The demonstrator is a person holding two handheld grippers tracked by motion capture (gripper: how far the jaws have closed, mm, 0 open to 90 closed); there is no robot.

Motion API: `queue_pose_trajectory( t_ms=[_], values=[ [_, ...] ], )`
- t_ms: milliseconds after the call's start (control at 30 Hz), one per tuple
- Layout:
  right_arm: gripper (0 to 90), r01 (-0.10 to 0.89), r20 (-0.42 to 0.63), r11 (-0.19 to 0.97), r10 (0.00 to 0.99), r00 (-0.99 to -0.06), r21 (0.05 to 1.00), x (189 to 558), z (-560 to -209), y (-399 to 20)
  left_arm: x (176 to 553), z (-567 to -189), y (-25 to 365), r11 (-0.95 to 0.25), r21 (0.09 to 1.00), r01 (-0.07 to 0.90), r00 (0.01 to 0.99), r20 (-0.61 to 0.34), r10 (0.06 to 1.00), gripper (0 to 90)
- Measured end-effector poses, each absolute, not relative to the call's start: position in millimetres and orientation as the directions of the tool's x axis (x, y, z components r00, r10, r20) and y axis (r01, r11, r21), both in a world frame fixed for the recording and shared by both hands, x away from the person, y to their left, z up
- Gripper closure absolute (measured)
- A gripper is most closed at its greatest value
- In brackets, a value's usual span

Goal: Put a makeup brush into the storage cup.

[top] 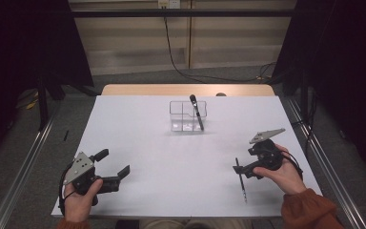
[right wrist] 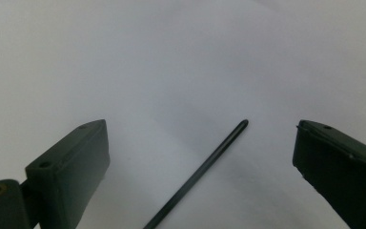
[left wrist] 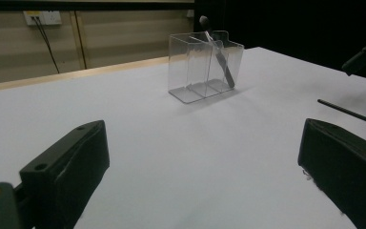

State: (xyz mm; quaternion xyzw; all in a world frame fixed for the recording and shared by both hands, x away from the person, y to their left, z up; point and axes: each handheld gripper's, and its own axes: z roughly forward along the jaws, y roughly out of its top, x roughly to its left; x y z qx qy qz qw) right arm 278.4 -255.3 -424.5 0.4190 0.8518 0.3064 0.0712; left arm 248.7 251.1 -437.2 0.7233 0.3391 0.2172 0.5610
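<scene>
High view, near edge of the white table (top: 171,162): the left gripper (top: 116,164), held in the person's left hand (top: 78,202), rested low at the near-left part of the table. Its jaws stood wide apart and held nothing; the left gripper view confirmed bare tabletop between them.

Near right: the right gripper (top: 240,169), held in the right hand (top: 283,176) with an orange sleeve (top: 310,210) behind it, sat just beside a thin black pen (top: 241,181) lying flat on the table. The pen ran roughly front to back, its near end toward the table's edge. In the right gripper view the jaws were spread wide, and the pen (right wrist: 198,174) lay on the table between them, slanting up to the right, touched by neither jaw. The right gripper thus had hold of nothing.

In the left gripper view the same pen (left wrist: 350,113) appeared at the right, with part of the right gripper above it.

Farther off, at mid-table toward the far edge, stood a clear holder (top: 187,116) divided into compartments. A second pen (top: 196,111) leaned inside it, in the right-hand compartment as seen from above, its dark top rising over the rim. The left gripper view showed the holder (left wrist: 205,67) upright, well apart from both grippers.

Beyond the table: floor, a wall, and a hanging cable (top: 169,43).
</scene>
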Motion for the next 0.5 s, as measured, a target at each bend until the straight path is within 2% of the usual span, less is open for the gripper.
queue_pose_trajectory(
  t_ms=[67, 300, 500],
  values=[
    [9.0, 0.682, 0.132, 0.47, 0.763, -0.633, 0.56, 281, -426, -254, 249, -437, 251, -0.141, 0.959, 0.247, 0.677, -0.067, 0.733, 3.3],
    [8.5, 0.71, 0.133, 0.523, 0.753, -0.644, 0.471, 286, -426, -251, 249, -437, 251, -0.14, 0.958, 0.249, 0.676, -0.068, 0.734, 3.3],
    [8.0, 0.726, 0.126, 0.597, 0.737, -0.665, 0.342, 288, -430, -244, 249, -437, 250, -0.149, 0.958, 0.246, 0.679, -0.061, 0.731, 3.3]
  ],
)
